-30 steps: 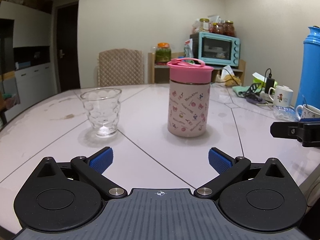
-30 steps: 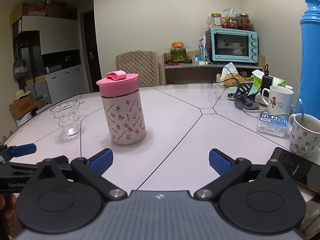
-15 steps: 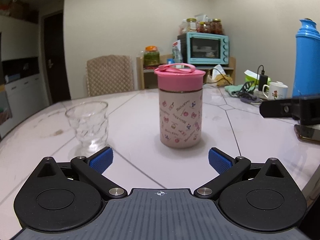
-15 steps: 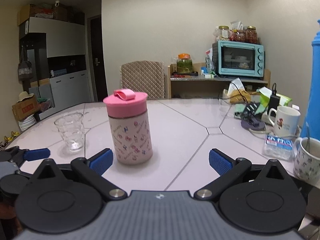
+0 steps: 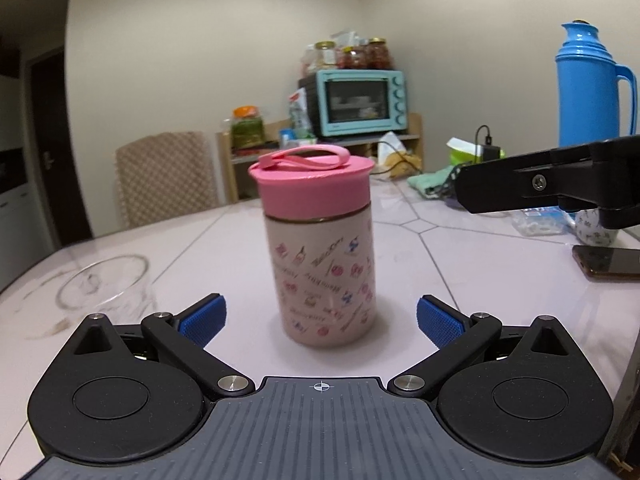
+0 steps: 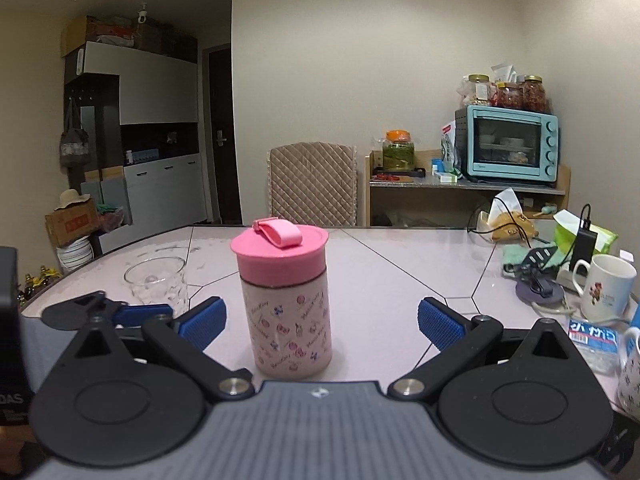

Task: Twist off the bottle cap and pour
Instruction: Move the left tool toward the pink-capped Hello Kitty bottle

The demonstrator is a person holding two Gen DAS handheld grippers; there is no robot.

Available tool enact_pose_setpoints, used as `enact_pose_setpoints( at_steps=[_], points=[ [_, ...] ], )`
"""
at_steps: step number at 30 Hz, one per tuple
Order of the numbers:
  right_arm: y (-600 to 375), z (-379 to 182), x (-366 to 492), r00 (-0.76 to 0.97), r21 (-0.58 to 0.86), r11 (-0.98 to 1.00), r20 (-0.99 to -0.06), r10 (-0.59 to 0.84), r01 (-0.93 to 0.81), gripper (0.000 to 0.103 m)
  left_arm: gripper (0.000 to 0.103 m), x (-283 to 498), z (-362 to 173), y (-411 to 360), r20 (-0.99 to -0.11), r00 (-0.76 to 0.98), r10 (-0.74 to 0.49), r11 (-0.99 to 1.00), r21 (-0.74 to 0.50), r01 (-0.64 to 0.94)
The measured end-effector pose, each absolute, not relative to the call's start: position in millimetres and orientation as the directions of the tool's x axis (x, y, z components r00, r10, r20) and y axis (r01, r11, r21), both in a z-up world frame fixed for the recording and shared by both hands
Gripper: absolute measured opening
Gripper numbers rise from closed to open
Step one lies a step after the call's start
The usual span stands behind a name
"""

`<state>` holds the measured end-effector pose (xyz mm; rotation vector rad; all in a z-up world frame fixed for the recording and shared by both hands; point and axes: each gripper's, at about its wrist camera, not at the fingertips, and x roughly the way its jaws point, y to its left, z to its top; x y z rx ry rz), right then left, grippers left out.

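Two grippers, the left gripper [image 5: 318,316] and right gripper [image 6: 319,318], gape wide and empty, each facing the capped pink bottle [image 5: 320,258] without touching it.

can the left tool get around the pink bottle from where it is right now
Probably yes. The left tool is open, its jaws wider than the pink bottle, which stands upright straight ahead with bare table between. The glass sits off to the side.

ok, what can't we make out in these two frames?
- Bottle contents: opaque wall, pink cap on, both views.
- Glass lower part: behind the left gripper in the left view, blurred too.
- Glass base: right view, gripper fingers cover it.
- Phone: left view, cut by the edge.
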<state>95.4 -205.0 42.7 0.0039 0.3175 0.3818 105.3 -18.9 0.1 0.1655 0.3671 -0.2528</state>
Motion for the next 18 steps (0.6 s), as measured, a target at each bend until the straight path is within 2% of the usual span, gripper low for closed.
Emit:
enact_pose_setpoints(
  at_steps=[18],
  points=[
    [-190.9,43.1,132.4,0.856,0.084,0.904,-0.294,0.424,-0.419,0.103,0.103,169.5,-14.0,-14.2,-0.372,0.870,-0.323,0.921,0.089,0.380]
  ],
)
